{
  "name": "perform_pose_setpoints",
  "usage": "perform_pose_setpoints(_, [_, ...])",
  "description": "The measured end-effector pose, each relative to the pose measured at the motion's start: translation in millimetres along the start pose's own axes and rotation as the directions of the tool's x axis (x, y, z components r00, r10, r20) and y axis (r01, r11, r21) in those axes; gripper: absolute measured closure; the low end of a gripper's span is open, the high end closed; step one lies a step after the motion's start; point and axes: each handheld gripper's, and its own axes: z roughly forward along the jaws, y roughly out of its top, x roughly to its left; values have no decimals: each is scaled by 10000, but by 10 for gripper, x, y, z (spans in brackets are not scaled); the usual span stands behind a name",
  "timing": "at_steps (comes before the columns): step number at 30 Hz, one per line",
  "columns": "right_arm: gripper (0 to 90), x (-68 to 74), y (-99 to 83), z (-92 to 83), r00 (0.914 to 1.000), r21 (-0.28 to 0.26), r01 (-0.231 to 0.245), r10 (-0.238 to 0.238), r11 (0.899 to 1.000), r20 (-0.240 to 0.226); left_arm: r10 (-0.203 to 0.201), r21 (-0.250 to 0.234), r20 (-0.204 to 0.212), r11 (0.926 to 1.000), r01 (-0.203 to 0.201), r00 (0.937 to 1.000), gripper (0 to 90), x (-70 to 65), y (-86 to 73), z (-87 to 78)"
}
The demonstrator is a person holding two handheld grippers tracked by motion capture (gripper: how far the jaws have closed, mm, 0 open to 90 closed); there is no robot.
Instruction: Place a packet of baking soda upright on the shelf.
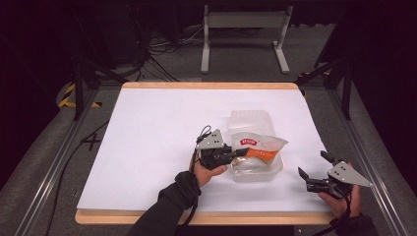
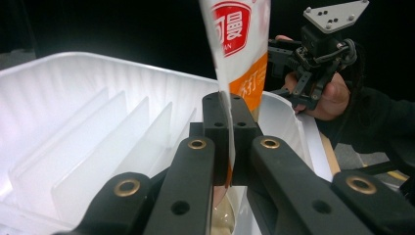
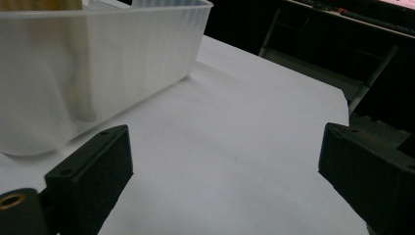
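Going from left to right in the high view, we first meet our left gripper (image 1: 240, 153) just left of centre, its fingers (image 2: 216, 128) clenched on the edge of a snack packet (image 1: 256, 147) printed in white, orange and red. In the left gripper view the two black fingers meet at the middle of the frame with the thin packet (image 2: 240, 44) pinched between them and rising toward the top edge. The packet sits over a clear plastic container (image 1: 251, 120) at the centre of the white counter (image 1: 147, 142), its lower part inside the container's near end. In the left gripper view, ribbed dividers (image 2: 98, 147) stand inside the container at the left of the frame. At the lower right of the high view our right gripper (image 1: 314, 171) rests over the counter, well apart from the container, with its fingers (image 3: 93, 171) released and spread wide, nothing between them
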Motion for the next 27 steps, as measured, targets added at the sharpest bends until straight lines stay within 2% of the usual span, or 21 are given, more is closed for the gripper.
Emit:
perform_pose_setpoints(6, [60,0,-2,-6,10000,-64,-36,36,10000,5,519,214,-146,9984,-515,9985,896,-49,99,-8])
perform_pose_setpoints(12, [60,1,-3,-9,10000,-97,-18,18,10000,41,761,423,-234,9963,-750,9968,894,-87,147,-9])
perform_pose_setpoints(16, [61,1,-2,-8,10000,-87,-8,9,10000,48,1123,709,-344,9914,-1096,9931,891,-125,201,-24])
perform_pose_setpoints(23, [60,2,-3,-7,10000,-92,-43,43,9999,44,1302,793,-439,9888,-1265,9905,878,-147,266,-58])
perform_pose_setpoints(27, [60,1,-3,-6,10000,-92,-39,40,9999,46,1526,714,-612,9864,-1482,9864,854,-142,364,-190])
